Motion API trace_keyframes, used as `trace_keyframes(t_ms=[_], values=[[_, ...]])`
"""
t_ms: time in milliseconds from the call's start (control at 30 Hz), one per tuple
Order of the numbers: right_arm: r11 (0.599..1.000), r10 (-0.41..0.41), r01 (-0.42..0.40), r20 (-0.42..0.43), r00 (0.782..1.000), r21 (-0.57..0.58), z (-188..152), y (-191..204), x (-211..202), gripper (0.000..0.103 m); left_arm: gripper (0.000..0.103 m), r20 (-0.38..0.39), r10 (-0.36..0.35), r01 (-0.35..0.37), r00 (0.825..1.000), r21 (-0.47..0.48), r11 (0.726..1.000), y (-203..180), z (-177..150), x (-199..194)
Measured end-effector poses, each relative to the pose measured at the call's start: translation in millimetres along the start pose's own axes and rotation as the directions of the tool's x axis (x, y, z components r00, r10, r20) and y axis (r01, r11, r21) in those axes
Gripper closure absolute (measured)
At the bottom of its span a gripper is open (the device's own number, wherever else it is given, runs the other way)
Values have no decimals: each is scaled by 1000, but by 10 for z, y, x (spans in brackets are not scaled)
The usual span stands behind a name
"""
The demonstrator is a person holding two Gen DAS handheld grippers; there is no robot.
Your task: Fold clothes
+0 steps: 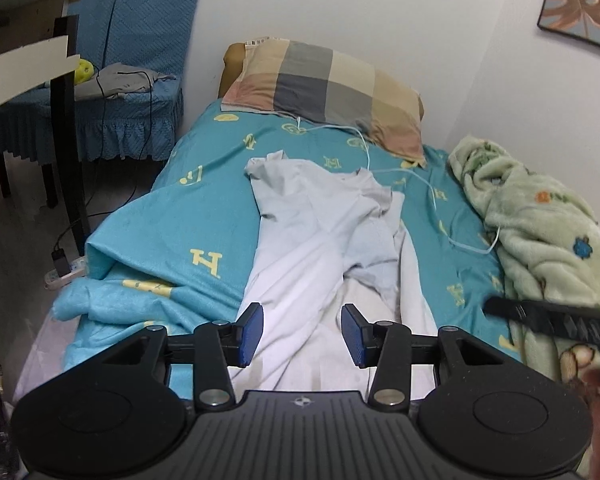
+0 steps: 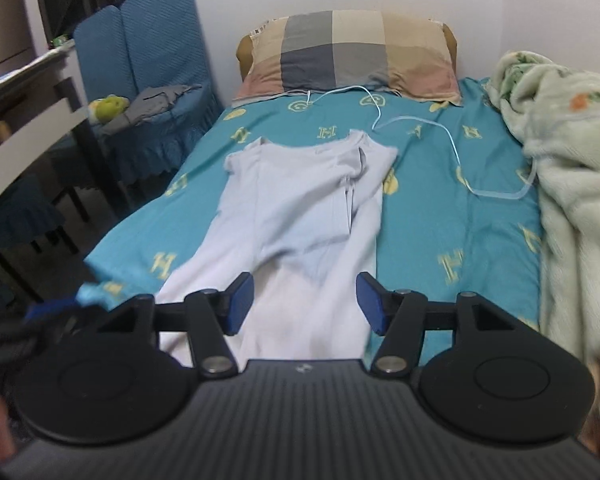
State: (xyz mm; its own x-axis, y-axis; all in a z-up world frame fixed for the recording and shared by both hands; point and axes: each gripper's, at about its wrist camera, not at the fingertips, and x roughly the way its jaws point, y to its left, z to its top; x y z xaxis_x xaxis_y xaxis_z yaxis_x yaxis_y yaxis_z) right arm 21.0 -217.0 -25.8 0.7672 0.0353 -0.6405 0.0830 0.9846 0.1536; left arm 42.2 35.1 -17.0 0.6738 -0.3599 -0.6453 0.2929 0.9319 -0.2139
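A pale lilac-white T-shirt (image 1: 320, 240) lies lengthwise on the teal bedsheet (image 1: 172, 216), collar end toward the pillow, with one sleeve folded in over the body. It also shows in the right wrist view (image 2: 296, 216). My left gripper (image 1: 302, 334) is open and empty, hovering above the shirt's near hem. My right gripper (image 2: 305, 302) is open and empty, also above the near hem. The right gripper's black finger shows at the right edge of the left wrist view (image 1: 548, 316).
A checked pillow (image 1: 324, 92) lies at the bed's head. A white cable (image 1: 432, 192) runs from it across the sheet. A green fleece blanket (image 1: 540, 224) is heaped along the right side. Blue chairs (image 1: 140, 72) and a table (image 1: 24, 40) stand left.
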Motion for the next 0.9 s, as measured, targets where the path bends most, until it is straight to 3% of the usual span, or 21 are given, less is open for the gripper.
trace_keyframes(t_ms=[133, 267, 367, 500, 667, 800, 900], values=[[997, 67, -66, -28, 997, 30, -320, -50, -285, 44, 31, -81, -16, 19, 997, 35, 999, 53, -141, -228], [997, 74, -74, -16, 997, 30, -542, -96, -434, 44, 31, -205, 4, 11, 979, 72, 997, 250, -302, -378], [996, 71, -70, -14, 997, 46, -646, -158, -457, 44, 27, -254, 8, 17, 967, 97, 995, 416, -364, -441], [997, 62, -60, -37, 997, 47, -738, -237, -394, 44, 26, -329, -19, 42, 944, 61, 997, 718, -385, -375], [997, 51, -45, -92, 994, 66, -832, -349, -222, 44, 26, -451, -27, 56, 892, 51, 997, 1061, -475, -167], [994, 61, -46, -157, 986, 98, -856, -390, -62, 44, 26, -546, -86, 92, 834, -17, 996, 1303, -665, 22], [992, 76, -55, -193, 978, 110, -864, -387, 32, 44, 32, -586, -151, 133, 796, -74, 988, 1375, -759, 142]])
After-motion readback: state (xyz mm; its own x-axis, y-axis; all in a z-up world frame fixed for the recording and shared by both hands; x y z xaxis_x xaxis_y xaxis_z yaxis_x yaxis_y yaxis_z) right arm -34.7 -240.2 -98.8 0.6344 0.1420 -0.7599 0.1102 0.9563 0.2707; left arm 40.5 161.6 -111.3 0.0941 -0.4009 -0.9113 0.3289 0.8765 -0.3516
